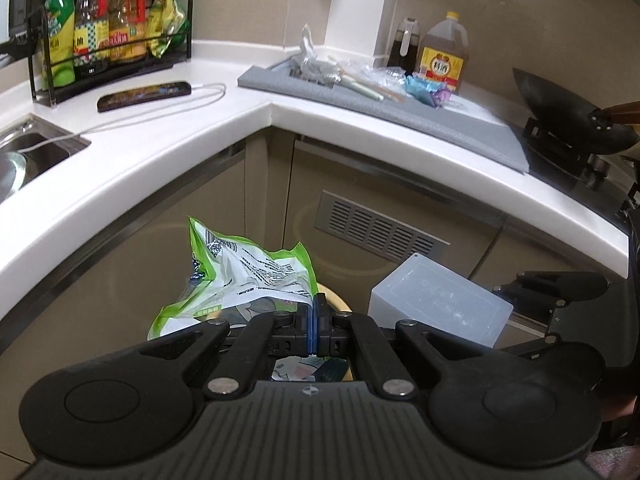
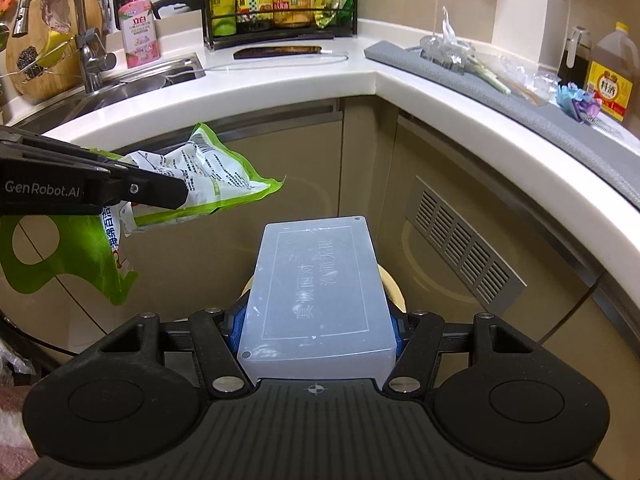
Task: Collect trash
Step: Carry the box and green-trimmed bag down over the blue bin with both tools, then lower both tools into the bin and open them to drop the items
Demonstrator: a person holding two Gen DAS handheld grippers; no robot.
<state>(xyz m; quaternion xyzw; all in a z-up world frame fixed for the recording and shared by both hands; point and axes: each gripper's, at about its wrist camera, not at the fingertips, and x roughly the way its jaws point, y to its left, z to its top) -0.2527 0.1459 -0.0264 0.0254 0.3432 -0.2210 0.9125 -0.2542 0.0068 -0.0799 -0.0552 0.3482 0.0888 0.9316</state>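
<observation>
My left wrist camera sat just behind closed fingers (image 1: 314,322), looked forward and down at cabinet corner below white tabletop (image 1: 256,120), close to green-edged bag (image 1: 240,276). My right wrist camera sat behind fingers (image 2: 316,328) spread round frosted box (image 2: 316,284), same downward tilt, faced more toward sink (image 2: 132,80). Both views shared corner tabletop, bottle rack (image 1: 112,32), grey mat (image 1: 400,108), vent grille (image 1: 380,232), bag, box. Each saw other gripper at frame edge.

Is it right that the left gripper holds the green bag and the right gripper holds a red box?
Not quite. The left gripper does hold the green bag, but the box in the right gripper is frosted white plastic, not red. The right wrist view shows it.
</observation>
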